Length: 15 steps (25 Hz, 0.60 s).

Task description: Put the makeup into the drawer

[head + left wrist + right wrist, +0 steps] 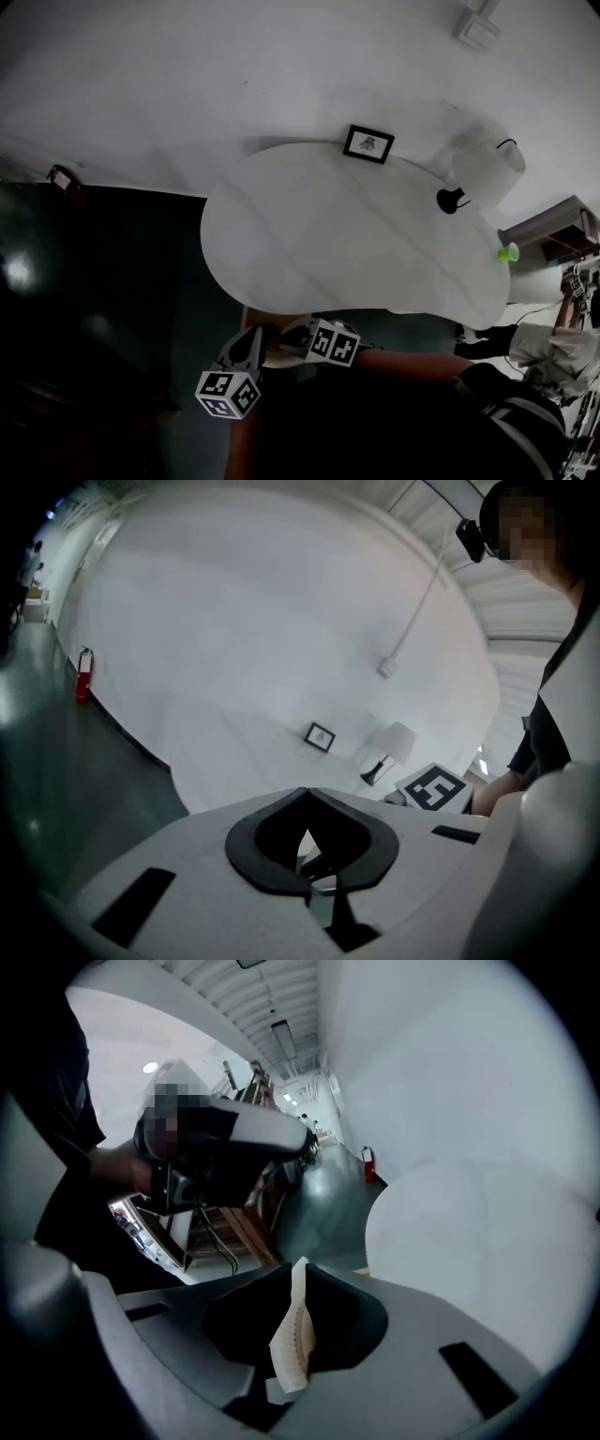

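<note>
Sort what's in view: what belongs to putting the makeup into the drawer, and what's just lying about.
For the job: left gripper, shut, empty; right gripper, shut, empty. No makeup or drawer clearly visible.

Lying about: picture frame and lamp on the white table; small green object at its edge, too small to identify; fire extinguisher by the wall.

The table (356, 244) is seen as smooth and matt, the dark floor (94, 309) as glossy; the right gripper (298, 1283) is cased in matt plastic.
</note>
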{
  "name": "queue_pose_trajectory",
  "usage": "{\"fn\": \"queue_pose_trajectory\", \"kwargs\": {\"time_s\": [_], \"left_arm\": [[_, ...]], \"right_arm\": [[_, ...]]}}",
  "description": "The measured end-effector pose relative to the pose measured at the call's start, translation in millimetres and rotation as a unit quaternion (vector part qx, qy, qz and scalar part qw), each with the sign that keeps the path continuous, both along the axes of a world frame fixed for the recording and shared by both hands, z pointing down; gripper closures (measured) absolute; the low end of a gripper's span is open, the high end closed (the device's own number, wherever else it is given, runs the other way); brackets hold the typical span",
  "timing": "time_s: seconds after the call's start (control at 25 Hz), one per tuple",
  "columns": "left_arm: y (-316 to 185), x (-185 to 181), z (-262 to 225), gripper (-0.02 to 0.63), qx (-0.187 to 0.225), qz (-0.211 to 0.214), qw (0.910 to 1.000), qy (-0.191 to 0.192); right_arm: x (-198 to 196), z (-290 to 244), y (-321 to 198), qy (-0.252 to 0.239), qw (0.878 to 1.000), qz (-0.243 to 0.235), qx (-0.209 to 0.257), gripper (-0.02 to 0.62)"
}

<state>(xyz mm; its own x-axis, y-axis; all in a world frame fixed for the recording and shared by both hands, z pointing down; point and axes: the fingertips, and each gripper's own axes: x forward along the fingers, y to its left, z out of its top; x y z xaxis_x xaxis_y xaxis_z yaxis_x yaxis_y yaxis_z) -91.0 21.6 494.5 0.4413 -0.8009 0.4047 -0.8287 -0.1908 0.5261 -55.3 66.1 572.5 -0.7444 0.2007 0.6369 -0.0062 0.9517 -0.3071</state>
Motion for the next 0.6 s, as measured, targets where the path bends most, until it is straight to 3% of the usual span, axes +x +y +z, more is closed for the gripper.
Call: {"fn": "queue_pose_trajectory", "kwargs": {"time_s": [0.28,0.48,0.6], "left_arm": [[-24,9,-58,0.595,0.057,-0.031,0.9971,-0.039],[-18,12,-99,0.595,0.096,-0.077,0.9921,-0.023],[-17,23,-119,0.595,0.109,-0.071,0.9895,-0.062]], "right_arm": [[14,-63,-45,-0.079,0.996,0.023,0.017,0.551],[33,-97,-71,-0.13,0.991,0.04,0.018,0.566],[40,-135,-75,-0.178,0.984,0.031,0.003,0.571]]}}
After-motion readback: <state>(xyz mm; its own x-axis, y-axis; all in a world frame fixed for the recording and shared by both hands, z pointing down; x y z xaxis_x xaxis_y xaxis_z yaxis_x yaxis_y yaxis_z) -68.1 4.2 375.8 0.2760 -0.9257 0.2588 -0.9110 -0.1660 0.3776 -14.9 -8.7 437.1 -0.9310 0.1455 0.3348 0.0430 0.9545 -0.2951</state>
